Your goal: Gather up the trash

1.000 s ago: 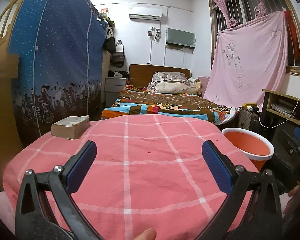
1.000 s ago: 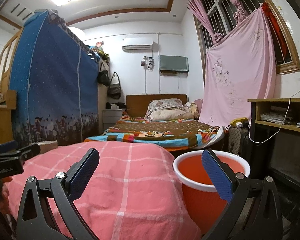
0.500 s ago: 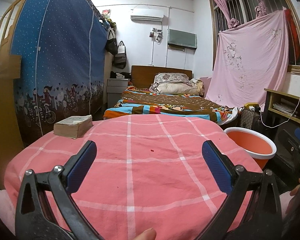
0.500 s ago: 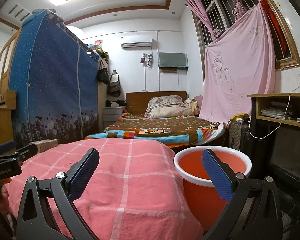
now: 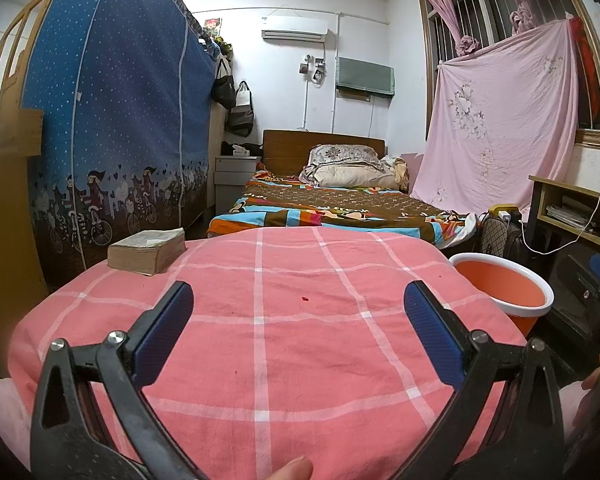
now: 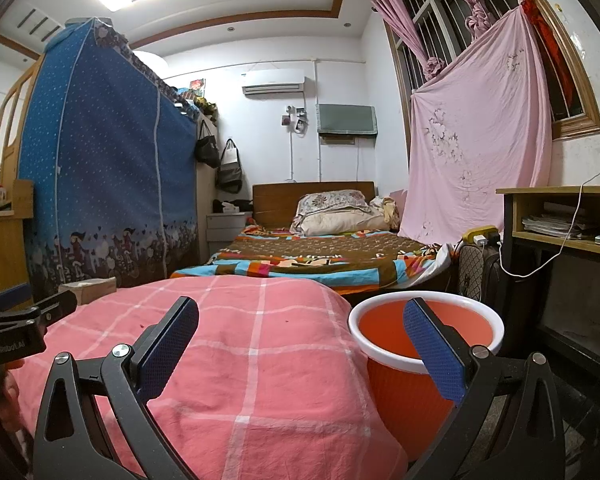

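Note:
A pink checked cloth (image 5: pixel 284 344) covers a rounded surface in front of me. One tiny red scrap (image 5: pixel 304 299) lies on it, ahead of my left gripper (image 5: pixel 298 330), which is open and empty above the cloth. An orange bucket with a white rim (image 6: pixel 426 334) stands at the cloth's right edge, also seen as the bucket (image 5: pixel 500 290) in the left wrist view. My right gripper (image 6: pixel 300 344) is open and empty, its right finger in front of the bucket. The left gripper's body (image 6: pixel 16 328) shows at the far left of the right wrist view.
A thick old book (image 5: pixel 148 250) lies on the cloth's far left corner. Beyond is a bed with a colourful blanket (image 5: pixel 340 212). A blue fabric wardrobe (image 5: pixel 112 132) stands on the left, a wooden desk with a white cable (image 6: pixel 560 224) on the right.
Both views have shifted slightly; the right wrist view sits a little lower, with the bucket rim a touch higher in frame. Both grippers stay open and empty.

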`<state>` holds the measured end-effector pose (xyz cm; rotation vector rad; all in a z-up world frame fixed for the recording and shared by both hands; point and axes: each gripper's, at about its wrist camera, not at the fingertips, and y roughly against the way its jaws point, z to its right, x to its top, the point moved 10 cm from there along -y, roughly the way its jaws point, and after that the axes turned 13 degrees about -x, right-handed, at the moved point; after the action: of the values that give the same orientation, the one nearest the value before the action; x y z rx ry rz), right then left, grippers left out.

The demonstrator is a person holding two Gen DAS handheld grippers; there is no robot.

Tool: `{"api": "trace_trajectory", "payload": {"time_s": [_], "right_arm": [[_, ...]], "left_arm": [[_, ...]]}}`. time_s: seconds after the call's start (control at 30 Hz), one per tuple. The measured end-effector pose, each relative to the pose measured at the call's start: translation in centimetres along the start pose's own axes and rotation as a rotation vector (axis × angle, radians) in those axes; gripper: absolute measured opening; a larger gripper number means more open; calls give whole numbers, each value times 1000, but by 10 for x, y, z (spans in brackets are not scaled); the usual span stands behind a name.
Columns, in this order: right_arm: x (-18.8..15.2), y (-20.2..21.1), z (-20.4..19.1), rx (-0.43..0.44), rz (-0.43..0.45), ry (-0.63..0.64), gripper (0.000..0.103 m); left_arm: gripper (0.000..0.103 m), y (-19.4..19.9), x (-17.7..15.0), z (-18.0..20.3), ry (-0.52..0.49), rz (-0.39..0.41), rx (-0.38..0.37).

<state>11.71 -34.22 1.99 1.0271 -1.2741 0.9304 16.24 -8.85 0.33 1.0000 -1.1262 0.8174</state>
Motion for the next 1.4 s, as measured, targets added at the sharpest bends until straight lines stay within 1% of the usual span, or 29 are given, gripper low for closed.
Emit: {"api": "trace_trajectory", "payload": {"time_s": [0.87, 1.13, 1.3, 1.4], "right_arm": [[1, 0, 0, -1, -2, -3, 103], [1, 1, 0, -2, -2, -3, 103], [1, 1, 0, -2, -4, -3, 103], [0, 2, -1, -2, -7, -2, 103]], "left_arm": [[89, 0, -2, 2, -4, -2, -3], [89, -2, -2, 0, 14, -7, -8], [89, -2, -3, -3, 0, -10, 28], [88, -2, -4, -4, -4, -10, 37]]}}
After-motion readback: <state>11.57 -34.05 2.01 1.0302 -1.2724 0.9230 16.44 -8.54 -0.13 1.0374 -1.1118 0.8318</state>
